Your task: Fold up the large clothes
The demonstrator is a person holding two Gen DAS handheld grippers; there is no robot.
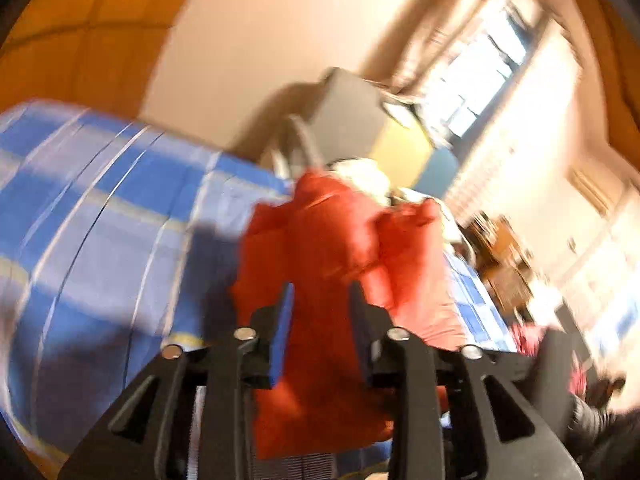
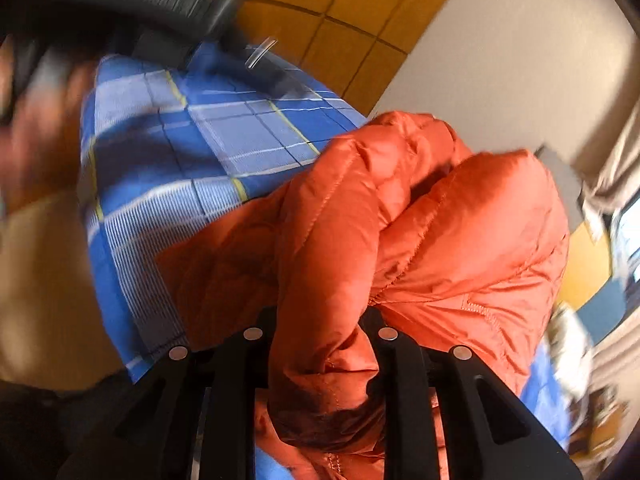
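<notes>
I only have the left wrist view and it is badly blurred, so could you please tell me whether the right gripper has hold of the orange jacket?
Observer: Yes, the right gripper has a thick fold of the orange jacket bunched between its fingers.
Operator: Thank you. Can you make out the fabric?
Observer: It is shiny and quilted, with stitched seams showing clearly.
Operator: What lies beneath it on that side?
Observer: A blue checked bedsheet with thin yellow and white lines.
</notes>
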